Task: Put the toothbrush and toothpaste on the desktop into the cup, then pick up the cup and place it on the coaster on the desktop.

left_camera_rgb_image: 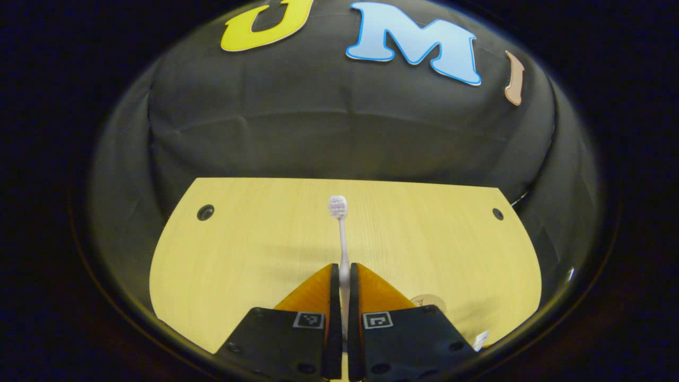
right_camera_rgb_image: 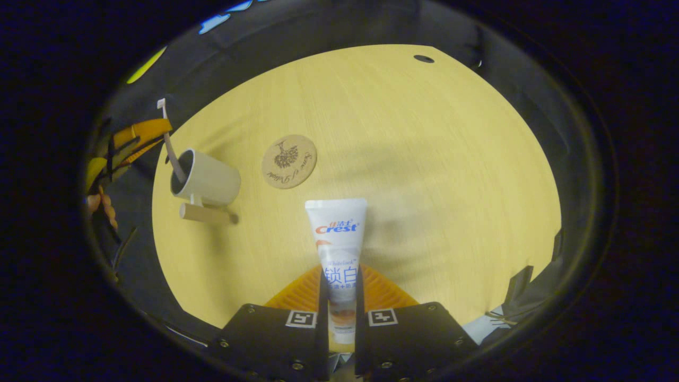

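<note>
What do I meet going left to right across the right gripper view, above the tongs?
Left tongs holding the toothbrush → cup → coaster → toothpaste.

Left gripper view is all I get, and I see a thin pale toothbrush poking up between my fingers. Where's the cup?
Observer: In the right gripper view the cream cup stands on the pale wooden table. The lower end of your thin pale toothbrush is inside the cup's mouth.
Operator: Is the toothpaste in there too?
Observer: No. The white toothpaste tube is clamped in the right gripper, apart from the cup.
Operator: And the coaster?
Observer: The round wooden coaster lies flat beside the cup, not touching it, with nothing on it.
</note>
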{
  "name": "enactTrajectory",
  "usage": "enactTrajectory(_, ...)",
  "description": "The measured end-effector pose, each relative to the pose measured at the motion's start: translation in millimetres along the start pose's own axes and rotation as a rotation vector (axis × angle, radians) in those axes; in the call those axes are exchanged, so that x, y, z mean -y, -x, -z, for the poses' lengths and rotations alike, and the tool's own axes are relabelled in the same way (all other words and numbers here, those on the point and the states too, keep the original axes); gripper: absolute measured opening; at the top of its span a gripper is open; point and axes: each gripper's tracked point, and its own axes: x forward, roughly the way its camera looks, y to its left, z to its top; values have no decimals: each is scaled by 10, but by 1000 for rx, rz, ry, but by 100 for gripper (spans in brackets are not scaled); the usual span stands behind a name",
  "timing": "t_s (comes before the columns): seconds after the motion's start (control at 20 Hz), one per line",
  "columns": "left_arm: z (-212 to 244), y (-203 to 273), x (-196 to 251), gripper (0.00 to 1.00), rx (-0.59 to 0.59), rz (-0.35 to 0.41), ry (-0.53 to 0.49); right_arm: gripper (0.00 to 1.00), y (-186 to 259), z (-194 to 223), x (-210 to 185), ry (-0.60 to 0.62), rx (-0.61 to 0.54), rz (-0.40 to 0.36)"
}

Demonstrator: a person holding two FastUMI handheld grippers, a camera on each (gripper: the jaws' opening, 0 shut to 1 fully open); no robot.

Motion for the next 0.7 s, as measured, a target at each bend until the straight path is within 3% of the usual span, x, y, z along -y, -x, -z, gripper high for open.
enactTrajectory(0.1, 86, -32, -12, 12, -6, -7, 13, 21, 47, -34, 57, -15, 12, 4)
enactTrajectory(0.15, 118, -48, -16, 17, -5, -11, 16, 21, 51, -34, 68, -22, 18, 5)
enactTrajectory(0.35, 152, -42, -43, 13, 14, -29, 23, 21, 103, -49, 88, -40, 33, 0)
enactTrajectory(0.45, 171, -14, -29, 15, 17, -26, 24, 21, 98, -46, 71, -43, 36, -5)
enactTrajectory(0.5, 191, -8, -38, 21, 17, -29, 24, 21, 95, -45, 53, -45, 38, -9)
enactTrajectory(0.55, 203, 5, -40, 17, 20, -28, 28, 21, 114, -53, 37, -47, 41, -14)
enactTrajectory(0.7, 203, 48, -12, 27, 21, -18, 31, 21, 172, -89, 10, -50, 53, -27)
